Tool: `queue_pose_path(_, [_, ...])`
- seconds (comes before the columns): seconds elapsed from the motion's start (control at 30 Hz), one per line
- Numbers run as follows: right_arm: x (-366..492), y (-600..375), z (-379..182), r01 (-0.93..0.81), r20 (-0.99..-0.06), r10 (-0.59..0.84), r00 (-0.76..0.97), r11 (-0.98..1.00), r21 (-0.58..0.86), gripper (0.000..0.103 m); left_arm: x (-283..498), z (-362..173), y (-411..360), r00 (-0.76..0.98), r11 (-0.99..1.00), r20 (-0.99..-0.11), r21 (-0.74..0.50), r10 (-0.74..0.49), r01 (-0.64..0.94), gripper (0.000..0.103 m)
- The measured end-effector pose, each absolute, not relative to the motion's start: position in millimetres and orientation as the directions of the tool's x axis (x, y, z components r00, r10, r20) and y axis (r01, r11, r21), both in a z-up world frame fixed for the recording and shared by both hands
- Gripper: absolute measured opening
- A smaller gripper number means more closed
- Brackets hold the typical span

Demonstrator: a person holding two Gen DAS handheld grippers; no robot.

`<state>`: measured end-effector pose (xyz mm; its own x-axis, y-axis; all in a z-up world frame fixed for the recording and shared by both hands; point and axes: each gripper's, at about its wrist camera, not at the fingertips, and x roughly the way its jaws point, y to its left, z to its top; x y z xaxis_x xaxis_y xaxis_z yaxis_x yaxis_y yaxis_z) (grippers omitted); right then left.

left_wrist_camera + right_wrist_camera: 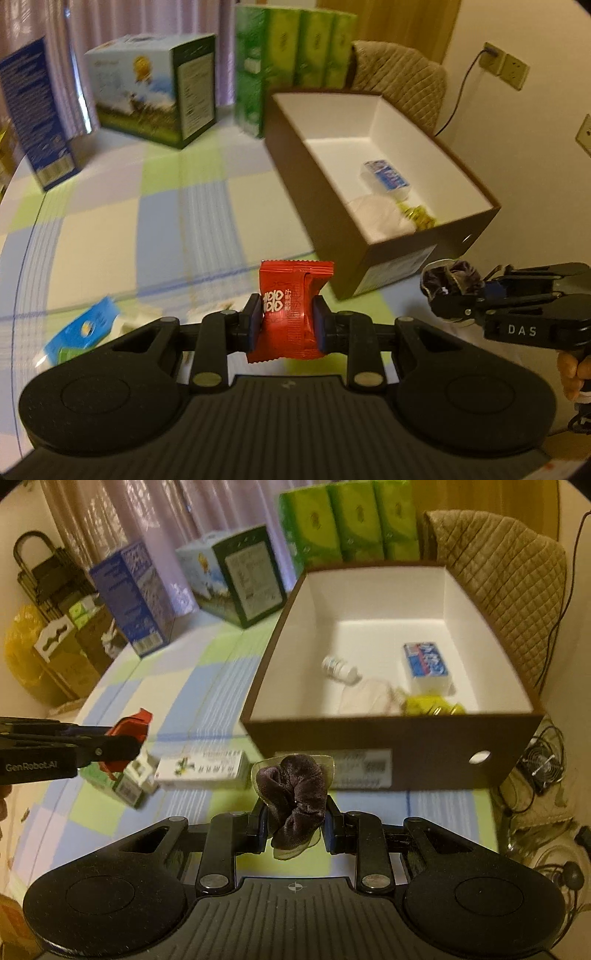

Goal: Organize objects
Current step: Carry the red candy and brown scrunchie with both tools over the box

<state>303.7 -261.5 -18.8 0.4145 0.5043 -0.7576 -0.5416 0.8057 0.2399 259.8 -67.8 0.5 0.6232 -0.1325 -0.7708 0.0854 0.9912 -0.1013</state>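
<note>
Between left gripper (287, 322) jaws, red packet (290, 308), white characters, possibly 囍

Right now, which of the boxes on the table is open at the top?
The brown box with the white inside. Small items lie in it. The blue box and the green-and-white box behind stand closed.

A red shiny candy packet (288, 312) stands upright, pinched above the checked table. A dark purple velvet hair scrunchie (295, 794) is held just before the open brown cardboard box (388, 771).
</note>
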Motion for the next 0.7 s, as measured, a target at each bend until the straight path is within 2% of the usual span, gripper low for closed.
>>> queue_pose_path(0.7, [373,-287,17,-0.514,-0.683,0.515,0.517,0.825,0.233,0.025,341,20,-127,0.661,0.979,-0.727,-0.084,-0.187,0.184,0.024])
